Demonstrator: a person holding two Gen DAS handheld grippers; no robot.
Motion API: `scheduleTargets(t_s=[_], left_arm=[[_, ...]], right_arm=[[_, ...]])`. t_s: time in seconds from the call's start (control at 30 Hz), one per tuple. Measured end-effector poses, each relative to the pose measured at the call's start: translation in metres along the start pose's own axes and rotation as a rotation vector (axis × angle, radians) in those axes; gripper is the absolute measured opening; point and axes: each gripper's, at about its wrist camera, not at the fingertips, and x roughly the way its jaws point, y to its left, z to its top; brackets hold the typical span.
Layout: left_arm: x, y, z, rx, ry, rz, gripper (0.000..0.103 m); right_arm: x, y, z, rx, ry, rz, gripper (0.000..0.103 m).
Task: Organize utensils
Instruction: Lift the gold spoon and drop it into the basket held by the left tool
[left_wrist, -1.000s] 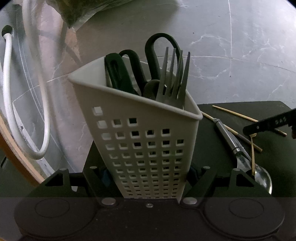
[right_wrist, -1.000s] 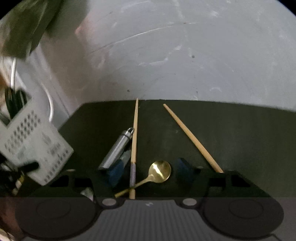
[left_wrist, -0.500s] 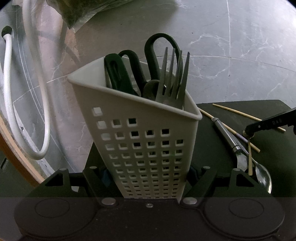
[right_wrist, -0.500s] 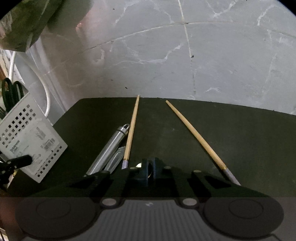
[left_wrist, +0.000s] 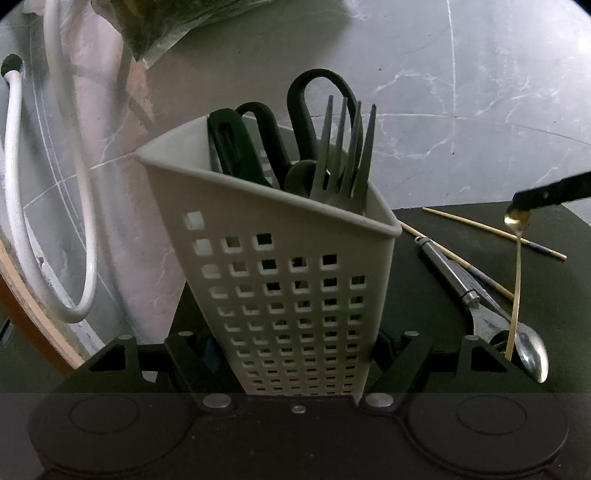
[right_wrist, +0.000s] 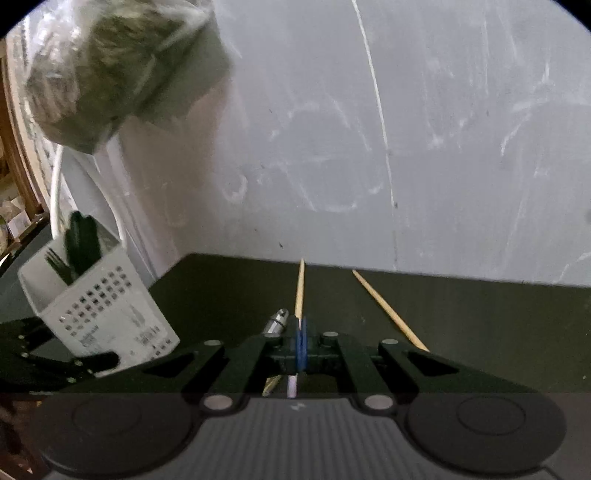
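Observation:
My left gripper (left_wrist: 299, 354) is shut on the white perforated utensil holder (left_wrist: 295, 288), which holds a fork (left_wrist: 345, 155), a spoon and black scissor handles (left_wrist: 314, 107). My right gripper (right_wrist: 301, 350) is shut on a small gold spoon (left_wrist: 517, 258). In the left wrist view the spoon hangs by its bowl from the right gripper's fingertips (left_wrist: 532, 197), handle down above the dark mat (left_wrist: 424, 280). A large steel spoon (left_wrist: 476, 299) and two wooden chopsticks (right_wrist: 388, 310) lie on the mat. The holder shows at the left in the right wrist view (right_wrist: 96, 310).
A white hose (left_wrist: 22, 221) loops at the left on the marble floor (left_wrist: 461, 92). A plastic-wrapped green bundle (right_wrist: 103, 74) sits at the upper left. A wooden edge (left_wrist: 33, 317) runs along the far left.
My right gripper closed on the gold spoon and lifted it off the mat, so it now hangs upright. The left gripper and holder stayed still.

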Motion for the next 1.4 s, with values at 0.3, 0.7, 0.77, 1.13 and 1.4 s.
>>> scheduleTargets(t_s=[0.3,0.7,0.77,1.13,1.4], left_arm=[[-0.001,0.003,-0.004,0.007,-0.023,-0.018,0.077],[-0.001,0.012,-0.016,0.004,-0.067,-0.051,0.076],[-0.001,0.013,-0.017,0.003,-0.07,-0.054,0.076],[0.002,0.015,-0.019,0.006,-0.074,-0.062,0.076],[0.002,0.015,-0.018,-0.001,-0.078,-0.062,0.076]], right_arm=[[-0.042,0.044,0.027,-0.084,-0.12,-0.049,0.001],[-0.102,0.133,0.113,-0.344,-0.363,-0.005,0.001],[-0.108,0.151,0.125,-0.382,-0.398,0.032,0.001],[-0.063,0.225,0.124,-0.552,-0.406,0.137,0.001],[-0.021,0.228,0.074,-0.558,-0.219,0.174,0.003]])
